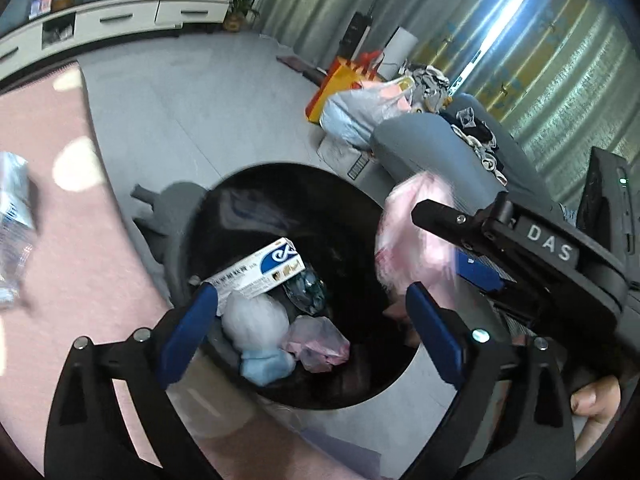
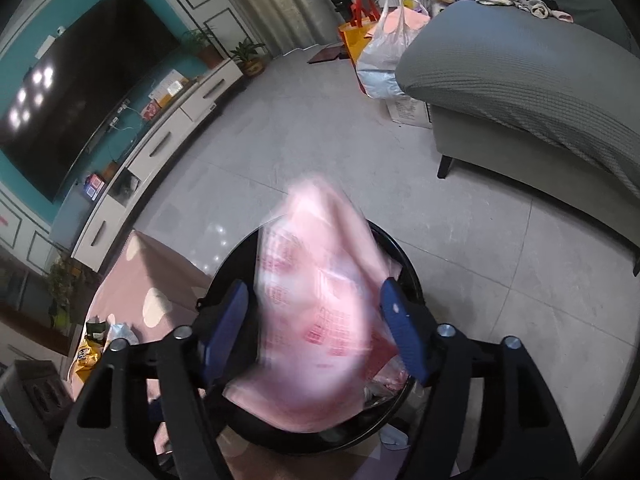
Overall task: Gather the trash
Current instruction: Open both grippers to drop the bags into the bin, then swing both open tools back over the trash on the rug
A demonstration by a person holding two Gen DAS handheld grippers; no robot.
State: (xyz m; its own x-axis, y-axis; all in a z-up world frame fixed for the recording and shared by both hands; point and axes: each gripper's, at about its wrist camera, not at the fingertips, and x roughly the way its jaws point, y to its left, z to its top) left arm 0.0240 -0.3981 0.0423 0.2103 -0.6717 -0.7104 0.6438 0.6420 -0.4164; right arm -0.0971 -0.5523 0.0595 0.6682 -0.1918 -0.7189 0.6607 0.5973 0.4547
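A round black trash bin (image 1: 280,172) stands on the floor below both grippers. In it lie a white and blue carton (image 1: 256,268), a white wad (image 1: 252,320), a pale blue scrap (image 1: 264,364) and a crumpled pink bag (image 1: 320,340). My left gripper (image 1: 312,296) is open over the bin, nothing between its blue pads. A blurred pink plastic bag (image 2: 320,312) hangs loose between the fingers of my right gripper (image 2: 314,292), which is open above the bin's rim (image 2: 412,272). The same bag (image 1: 416,240) shows in the left wrist view beside the right gripper's fingers (image 1: 440,216).
A pink dotted cover (image 1: 60,240) lies left of the bin, with a plastic bottle (image 1: 12,216) and wrappers (image 2: 92,344) on it. A grey sofa (image 2: 520,80) stands to the right, full bags (image 2: 384,52) beside it. A TV cabinet (image 2: 168,136) lines the far wall.
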